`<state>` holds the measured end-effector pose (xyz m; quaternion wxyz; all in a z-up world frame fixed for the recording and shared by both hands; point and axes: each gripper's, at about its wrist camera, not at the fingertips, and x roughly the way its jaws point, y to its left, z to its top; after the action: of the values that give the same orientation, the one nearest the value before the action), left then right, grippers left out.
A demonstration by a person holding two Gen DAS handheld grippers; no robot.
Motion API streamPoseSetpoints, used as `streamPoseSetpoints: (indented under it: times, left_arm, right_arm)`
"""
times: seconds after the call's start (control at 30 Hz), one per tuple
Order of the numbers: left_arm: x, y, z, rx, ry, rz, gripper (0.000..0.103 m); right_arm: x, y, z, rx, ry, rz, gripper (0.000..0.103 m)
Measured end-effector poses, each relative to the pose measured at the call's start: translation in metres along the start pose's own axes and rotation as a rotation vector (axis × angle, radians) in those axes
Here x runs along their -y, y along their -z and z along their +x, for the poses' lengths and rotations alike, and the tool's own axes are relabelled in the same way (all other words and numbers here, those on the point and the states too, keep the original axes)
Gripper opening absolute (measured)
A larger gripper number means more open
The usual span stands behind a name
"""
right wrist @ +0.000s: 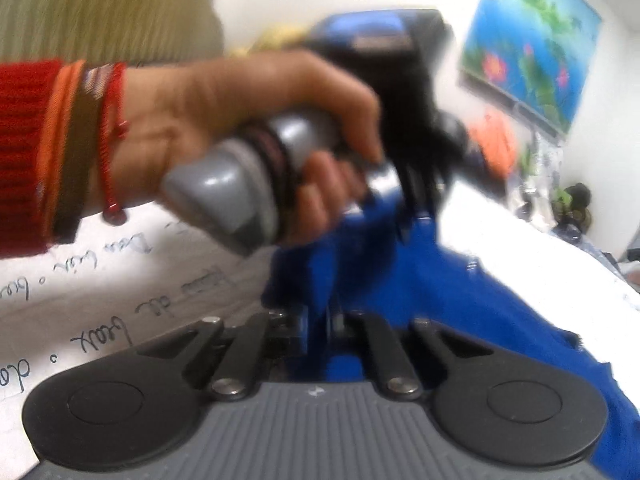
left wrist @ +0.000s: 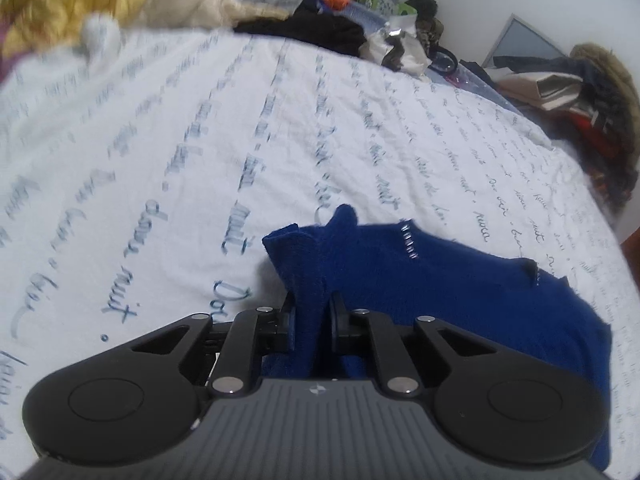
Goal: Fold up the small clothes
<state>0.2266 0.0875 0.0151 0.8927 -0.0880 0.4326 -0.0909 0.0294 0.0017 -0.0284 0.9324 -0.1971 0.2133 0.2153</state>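
Note:
A small dark blue knit garment (left wrist: 420,276) lies on the white bedspread with blue script (left wrist: 160,160). My left gripper (left wrist: 313,308) is shut on a bunched edge of it at the garment's near left. In the right wrist view my right gripper (right wrist: 320,320) is shut on another part of the same blue garment (right wrist: 460,300), which hangs stretched between the two. The person's hand holds the left gripper's grey handle (right wrist: 240,184) just above and in front of my right gripper. That view is blurred.
Piled clothes (left wrist: 192,0) line the far edge of the bed: yellow, cream, black and orange pieces. More clothes are heaped at the right (left wrist: 580,92). A blue flower picture (right wrist: 528,40) hangs on the wall.

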Motion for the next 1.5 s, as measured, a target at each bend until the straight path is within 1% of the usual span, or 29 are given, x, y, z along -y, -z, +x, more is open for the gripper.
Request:
streamPoseSetpoints:
  times: [0.13,0.27,0.47,0.6,0.73,0.9,1.03,1.13,1.2,1.23,1.3,1.37,1.4,1.43,1.47,1.5]
  left_arm:
    - [0.036,-0.011,-0.024,0.052,-0.024,0.033,0.015]
    - [0.079,-0.020,-0.038,0.088,-0.011,0.052,0.015]
    - [0.149,-0.020,-0.039,0.100,0.050,0.100,0.015]
    - [0.202,-0.012,-0.031,0.096,0.078,0.185,0.015]
    - [0.252,0.003,-0.015,0.081,0.091,0.280,0.015]
    - [0.299,0.025,0.014,0.045,0.079,0.368,0.015]
    - [0.325,0.042,0.032,0.014,0.072,0.419,0.014]
    - [0.342,0.053,0.035,0.013,0.072,0.460,0.013]
    - [0.351,0.059,0.035,0.015,0.078,0.482,0.010]
    - [0.354,0.060,0.035,0.012,0.087,0.487,0.008]
    - [0.360,0.060,0.036,0.006,0.103,0.492,0.007]
    - [0.367,0.062,0.040,0.002,0.094,0.505,0.007]
    - [0.369,0.061,0.043,-0.003,0.089,0.509,0.008]
    - [0.369,0.060,0.046,-0.013,0.092,0.508,0.008]
    - [0.368,0.058,0.048,-0.021,0.107,0.495,0.014]
    - [0.365,0.055,0.048,-0.021,0.124,0.476,0.021]
  right_arm:
    - [0.024,0.006,-0.026,0.056,0.064,0.042,0.007]
    - [0.054,0.014,-0.050,0.096,0.126,0.114,0.007]
    - [0.107,0.033,-0.086,0.124,0.221,0.257,0.007]
    - [0.140,0.057,-0.112,0.114,0.276,0.380,0.007]
    - [0.171,0.087,-0.130,0.076,0.309,0.518,0.007]
    - [0.187,0.122,-0.142,0.019,0.370,0.585,0.007]
    - [0.202,0.143,-0.151,-0.004,0.357,0.686,0.007]
    - [0.208,0.159,-0.161,-0.014,0.347,0.751,0.007]
    - [0.215,0.170,-0.169,-0.013,0.330,0.797,0.007]
    - [0.217,0.172,-0.171,-0.016,0.311,0.810,0.007]
    - [0.224,0.177,-0.167,-0.022,0.243,0.820,0.007]
    - [0.224,0.180,-0.167,-0.029,0.208,0.821,0.011]
    - [0.224,0.180,-0.166,-0.031,0.204,0.817,0.017]
    - [0.224,0.179,-0.166,-0.028,0.206,0.816,0.033]
    - [0.224,0.179,-0.166,-0.020,0.205,0.820,0.047]
    - [0.225,0.178,-0.166,-0.005,0.196,0.825,0.078]
